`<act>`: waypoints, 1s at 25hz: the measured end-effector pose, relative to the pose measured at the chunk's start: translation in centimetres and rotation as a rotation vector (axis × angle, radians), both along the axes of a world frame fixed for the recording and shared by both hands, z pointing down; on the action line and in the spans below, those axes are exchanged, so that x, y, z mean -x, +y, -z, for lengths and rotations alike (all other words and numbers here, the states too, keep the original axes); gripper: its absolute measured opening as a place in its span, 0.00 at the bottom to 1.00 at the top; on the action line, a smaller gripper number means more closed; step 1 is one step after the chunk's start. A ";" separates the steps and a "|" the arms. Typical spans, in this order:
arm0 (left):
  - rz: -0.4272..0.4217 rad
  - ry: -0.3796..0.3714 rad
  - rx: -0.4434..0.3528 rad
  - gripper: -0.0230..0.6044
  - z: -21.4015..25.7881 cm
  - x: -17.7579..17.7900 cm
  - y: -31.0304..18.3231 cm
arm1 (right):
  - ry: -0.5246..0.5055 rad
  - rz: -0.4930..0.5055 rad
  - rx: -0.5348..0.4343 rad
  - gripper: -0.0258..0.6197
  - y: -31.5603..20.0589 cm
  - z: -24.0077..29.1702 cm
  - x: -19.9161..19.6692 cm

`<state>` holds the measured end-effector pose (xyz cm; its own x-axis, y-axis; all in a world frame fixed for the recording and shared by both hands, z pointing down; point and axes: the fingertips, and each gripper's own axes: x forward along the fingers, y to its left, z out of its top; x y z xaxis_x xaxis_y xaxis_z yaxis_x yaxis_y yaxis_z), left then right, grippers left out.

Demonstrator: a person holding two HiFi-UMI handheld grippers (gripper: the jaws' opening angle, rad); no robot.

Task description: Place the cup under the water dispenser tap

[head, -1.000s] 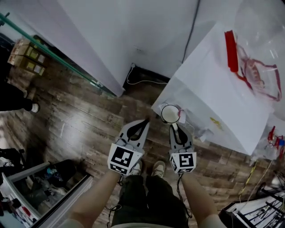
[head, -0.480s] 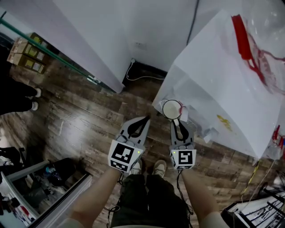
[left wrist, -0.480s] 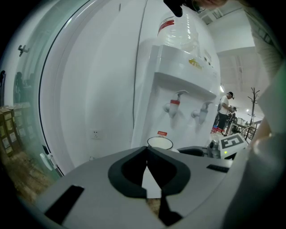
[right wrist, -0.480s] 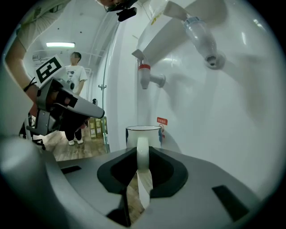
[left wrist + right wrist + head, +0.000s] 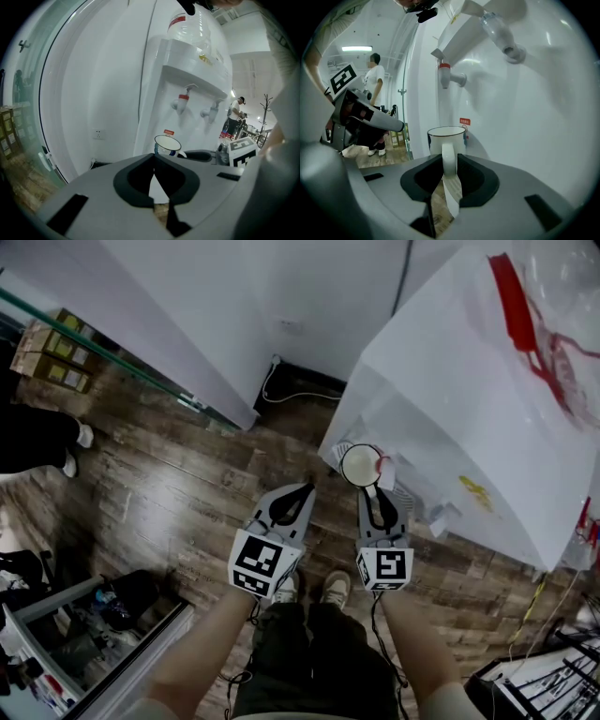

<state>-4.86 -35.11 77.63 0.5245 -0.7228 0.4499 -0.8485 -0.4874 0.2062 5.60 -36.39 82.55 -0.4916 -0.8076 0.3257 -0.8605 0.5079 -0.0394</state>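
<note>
A: Start at the fingers. What is the right gripper [image 5: 449, 158] doing?

B: Its fingers are opening. The cup's handle [image 5: 448, 151] stands upright between them. I see no clear gap on either side yet, so they are loosening rather than clear of it. A second ago they sat tighter on it.

A: And the left gripper [image 5: 153, 157]?

B: Its fingers are closed tip to tip with nothing between them. It hangs beside the right one, over the wooden floor [image 5: 178, 493], and takes no part.

A: Where is the cup [image 5: 446, 136] itself?

B: Upright, close against the front of the water dispenser [image 5: 441, 399], with its rim below the red tap [image 5: 446, 75]. The second tap [image 5: 506, 44] is off to one side. In the head view the cup has kept nearly the same spot against the dispenser over the last second.

A: What does that mean for the job?

B: I judge the carrying is done and this is the release. A cup holding its place while the grip goes slack fits one being left under the tap. No view shows whether its base rests on anything, and if it does not, letting go would drop it. What remains is to open fully and draw straight back off the handle without tipping the cup.
</note>
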 end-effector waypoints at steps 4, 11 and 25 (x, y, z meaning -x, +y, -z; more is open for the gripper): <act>-0.002 0.004 0.027 0.05 -0.7 -0.1 0.1 | -0.004 -0.011 0.019 0.20 0.0 -0.1 -0.1; -0.003 0.010 0.048 0.05 -0.9 -0.1 0.3 | -0.002 -0.025 0.044 0.31 0.6 0.0 0.0; -0.009 -0.021 0.055 0.05 8.8 1.3 3.1 | 0.031 -0.032 0.142 0.08 5.1 10.0 -0.9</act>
